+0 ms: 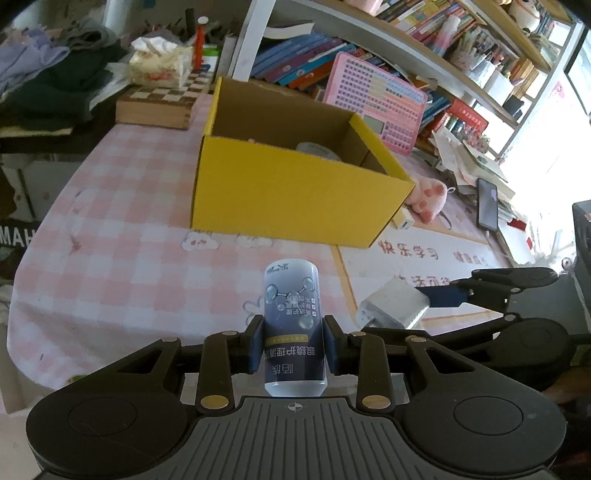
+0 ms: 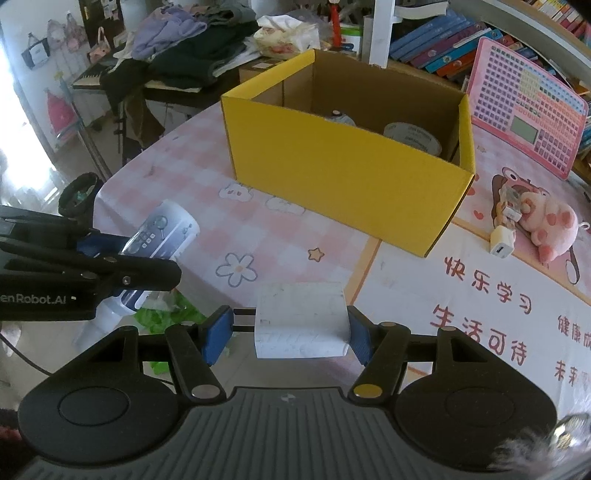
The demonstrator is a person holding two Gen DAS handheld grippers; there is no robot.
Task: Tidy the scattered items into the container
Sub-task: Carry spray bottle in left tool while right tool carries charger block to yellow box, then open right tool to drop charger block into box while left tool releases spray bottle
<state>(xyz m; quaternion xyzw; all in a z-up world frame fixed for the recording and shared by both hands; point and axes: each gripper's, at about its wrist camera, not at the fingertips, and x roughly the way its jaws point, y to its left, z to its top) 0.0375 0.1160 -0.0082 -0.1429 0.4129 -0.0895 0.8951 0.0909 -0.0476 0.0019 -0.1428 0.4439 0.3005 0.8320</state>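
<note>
Left tool (image 1: 293, 345) pinching clear bottle (image 1: 293, 325); right tool (image 2: 288, 334) pinching white charger (image 2: 301, 325), both above tabletop (image 1: 110, 229) near yellow box (image 2: 343, 173).

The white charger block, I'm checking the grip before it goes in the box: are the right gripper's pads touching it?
Touching. The right wrist view shows both blue pads pressed against the sides of the white charger block, held above the table.

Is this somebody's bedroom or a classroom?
Most likely a child's study corner at home: shelves packed with books, a pink learning toy, a heap of clothes, and a checked cloth on the table.
</note>
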